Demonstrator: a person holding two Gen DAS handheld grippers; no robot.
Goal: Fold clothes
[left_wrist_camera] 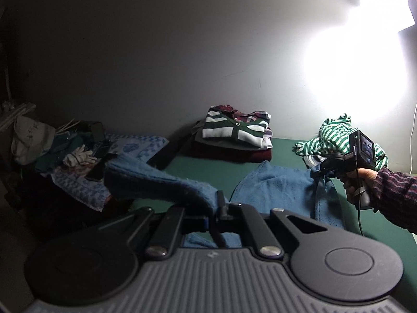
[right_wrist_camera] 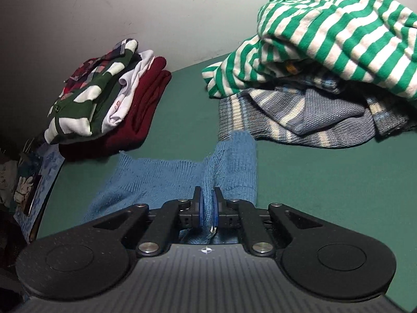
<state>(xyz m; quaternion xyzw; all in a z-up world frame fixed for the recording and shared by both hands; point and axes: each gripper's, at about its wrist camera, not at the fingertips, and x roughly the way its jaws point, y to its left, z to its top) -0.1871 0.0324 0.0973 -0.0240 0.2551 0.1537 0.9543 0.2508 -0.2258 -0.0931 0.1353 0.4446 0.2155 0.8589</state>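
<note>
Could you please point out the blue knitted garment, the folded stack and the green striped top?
blue knitted garment (right_wrist_camera: 229, 161): right wrist view, raised fold.
folded stack (right_wrist_camera: 146, 104): right wrist view, maroon bottom layer.
green striped top (right_wrist_camera: 325, 34): right wrist view, crumpled middle.

Bare green surface between clothes piles

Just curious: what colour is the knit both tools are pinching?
Blue knit, clearest in the right wrist view.
</note>
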